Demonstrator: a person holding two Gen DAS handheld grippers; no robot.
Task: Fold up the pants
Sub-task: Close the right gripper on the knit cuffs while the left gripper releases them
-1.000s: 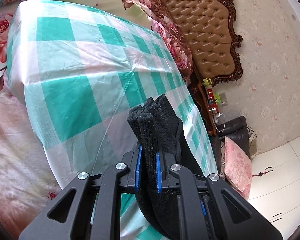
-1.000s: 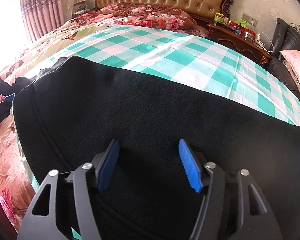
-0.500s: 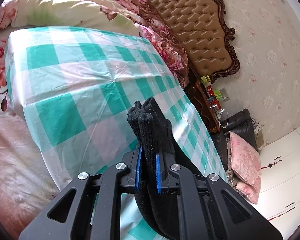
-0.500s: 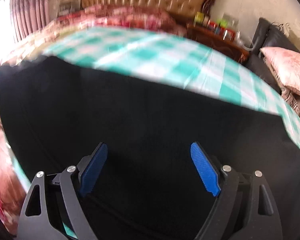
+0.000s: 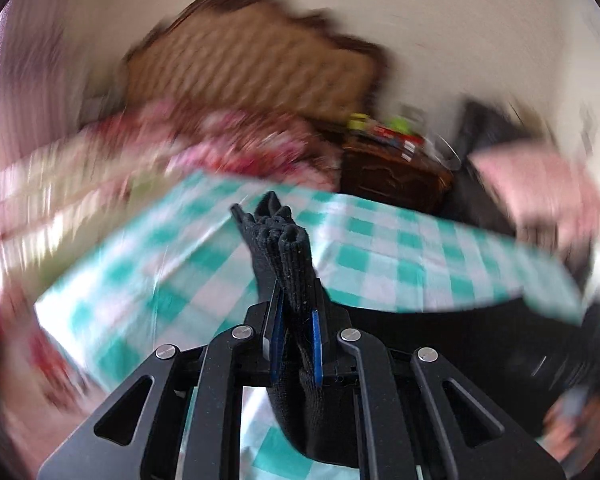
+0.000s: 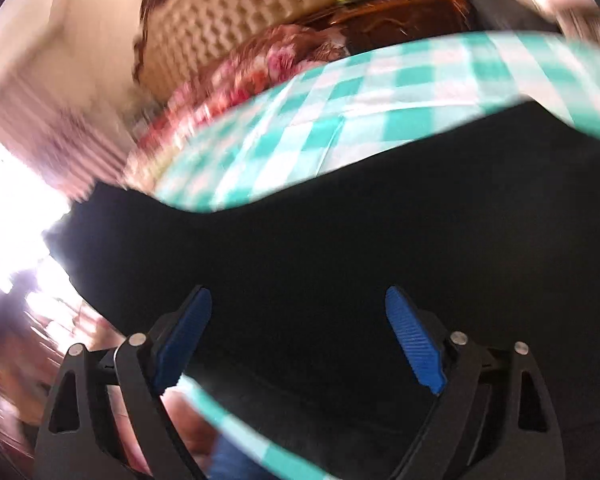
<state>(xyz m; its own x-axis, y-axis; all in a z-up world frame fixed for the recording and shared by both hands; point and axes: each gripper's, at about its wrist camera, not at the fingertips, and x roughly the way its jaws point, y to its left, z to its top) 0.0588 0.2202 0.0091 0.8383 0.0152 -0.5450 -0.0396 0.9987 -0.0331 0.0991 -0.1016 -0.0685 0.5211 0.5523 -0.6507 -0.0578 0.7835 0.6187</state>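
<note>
Both views blurred w/ motion; left gripper (image 5: 296, 344), black frame w/ blue pads, is clamped tight on a bunched fold of the black knit pants (image 5: 288, 264); fabric sticks up past the pads and hangs down below them; rest of the garment runs off to the right as a dark strip along the near edge of the teal-and-white checked sheet (image 5: 400, 248) on the bed.

Right gripper (image 6: 296, 340), same black frame w/ ribbed blue pads, has its jaws wide apart and opening; nothing pinched betw. them; the pants (image 6: 340, 240) lie spread flat below and ahead of it, covering the near part of the checked sheet (image 6: 340, 120); pads look clear of the cloth, tho blur makes contact hard to judge.

Background, left view: tan tufted headboard (image 5: 252, 64), red-pink floral bedding (image 5: 228, 140), dark wood nightstand (image 5: 392, 176) w/ small items on top, pink cushion (image 5: 540, 184) at right; details smeared.
</note>
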